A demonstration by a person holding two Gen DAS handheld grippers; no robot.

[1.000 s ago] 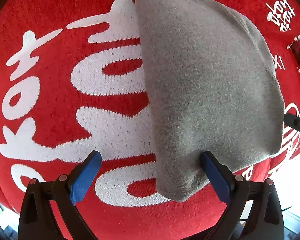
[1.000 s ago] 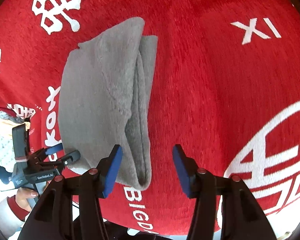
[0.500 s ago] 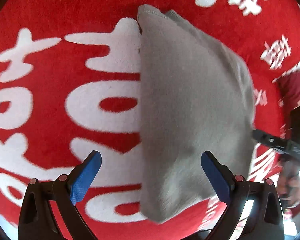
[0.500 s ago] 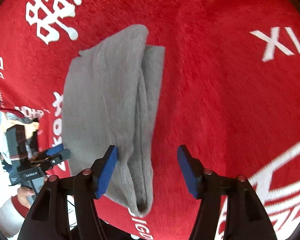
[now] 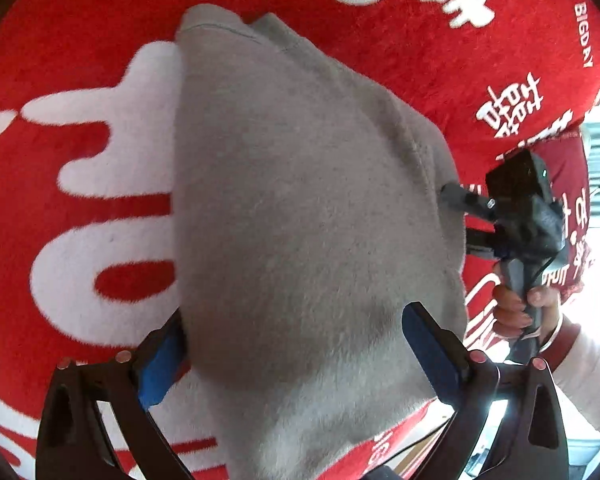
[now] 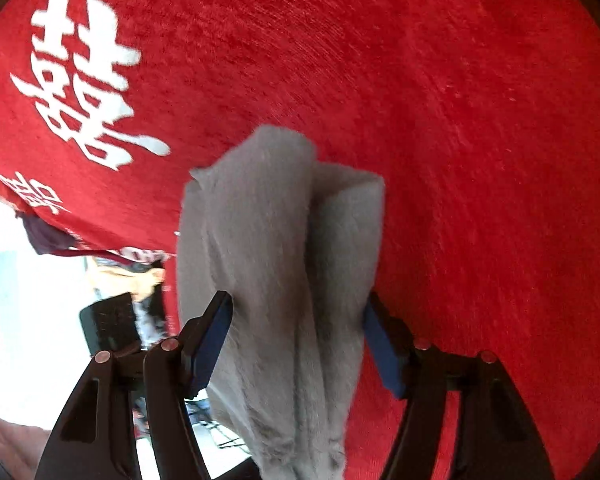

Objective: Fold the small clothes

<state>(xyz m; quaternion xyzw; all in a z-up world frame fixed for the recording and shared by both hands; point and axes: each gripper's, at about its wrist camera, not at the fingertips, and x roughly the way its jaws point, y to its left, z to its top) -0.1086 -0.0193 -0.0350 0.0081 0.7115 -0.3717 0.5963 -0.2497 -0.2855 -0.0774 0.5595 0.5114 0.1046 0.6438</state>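
A folded grey fleece garment (image 5: 300,208) lies on the red cloth with white characters (image 5: 80,92). My left gripper (image 5: 296,352) is open, its blue pads on either side of the garment's near end. My right gripper (image 6: 298,344) is open too, its jaws on either side of the garment's (image 6: 284,264) other end, where the folded layers bunch up. The right gripper also shows in the left wrist view (image 5: 460,220), at the garment's right edge, held by a hand.
The red cloth's (image 6: 460,120) edge runs along the left of the right wrist view, with a bright floor and dark objects (image 6: 108,320) beyond. In the left wrist view the cloth's edge is at the right and bottom.
Both grippers have closed in on the garment: it now lies between each pair of jaws. The right gripper has swung left, from beside the fold to over its end.
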